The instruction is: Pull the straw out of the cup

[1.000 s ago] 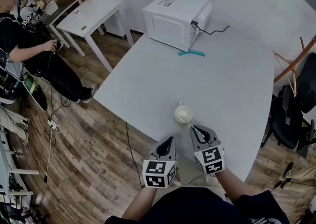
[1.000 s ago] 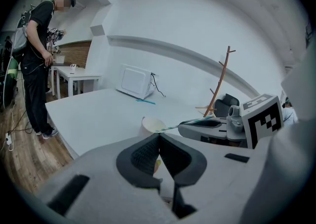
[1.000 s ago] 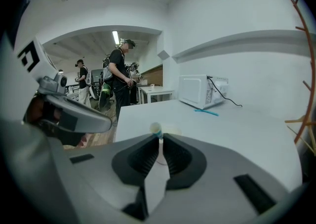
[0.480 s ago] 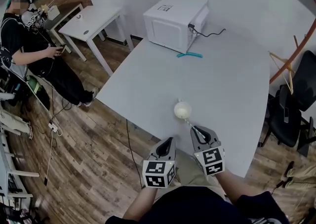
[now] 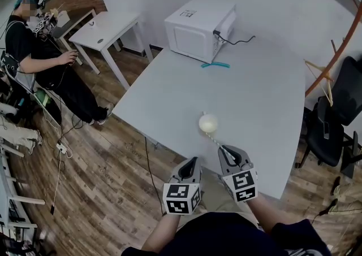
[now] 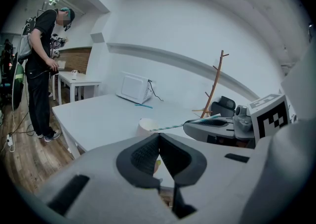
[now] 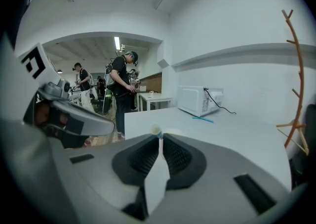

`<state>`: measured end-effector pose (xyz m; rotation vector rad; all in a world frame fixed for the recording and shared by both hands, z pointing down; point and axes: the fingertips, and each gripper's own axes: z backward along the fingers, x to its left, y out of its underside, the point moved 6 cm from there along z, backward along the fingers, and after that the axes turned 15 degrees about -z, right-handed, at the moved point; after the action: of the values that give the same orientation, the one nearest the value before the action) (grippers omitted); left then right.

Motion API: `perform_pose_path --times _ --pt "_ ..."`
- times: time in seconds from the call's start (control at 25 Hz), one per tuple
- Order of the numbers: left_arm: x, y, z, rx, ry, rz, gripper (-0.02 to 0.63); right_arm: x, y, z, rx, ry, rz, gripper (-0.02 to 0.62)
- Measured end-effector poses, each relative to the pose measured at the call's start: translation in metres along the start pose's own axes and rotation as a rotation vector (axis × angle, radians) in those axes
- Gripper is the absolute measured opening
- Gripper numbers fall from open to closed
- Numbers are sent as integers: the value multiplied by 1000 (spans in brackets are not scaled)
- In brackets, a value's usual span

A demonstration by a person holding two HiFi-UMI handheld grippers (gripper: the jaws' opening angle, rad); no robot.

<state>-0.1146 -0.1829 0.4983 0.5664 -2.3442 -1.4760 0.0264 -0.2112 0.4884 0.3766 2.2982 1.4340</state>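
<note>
Seen from above, the right gripper [image 5: 228, 153] has its jaws nearly together, clamped on the near end of a thin striped straw [image 5: 216, 140]. The straw slants away from its tips to a pale paper cup [image 5: 208, 122], which stands just ahead of that gripper near the closest edge of a large light grey table [image 5: 254, 91]. The straw's far end meets the cup's mouth; whether the tip is inside cannot be told. The left gripper [image 5: 194, 162] hangs just beside the right one, off the table edge, jaws pressed together on nothing. Each gripper carries a marker cube [image 5: 181, 198] printed with black-and-white square patterns, no letters. Far beyond both grippers, at the table's opposite side, sits a white microwave [image 5: 199, 22]; the small label [image 5: 193, 13] on its top is too tiny to read. A teal strip [image 5: 215, 64] lies just in front of it.
</note>
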Motion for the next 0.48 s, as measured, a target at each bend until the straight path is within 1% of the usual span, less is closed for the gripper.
perform_pose_path --times 0.48 --pt "-10 6 24 -6 -1 -13 17 19 4 26 -26 -11 -3 43"
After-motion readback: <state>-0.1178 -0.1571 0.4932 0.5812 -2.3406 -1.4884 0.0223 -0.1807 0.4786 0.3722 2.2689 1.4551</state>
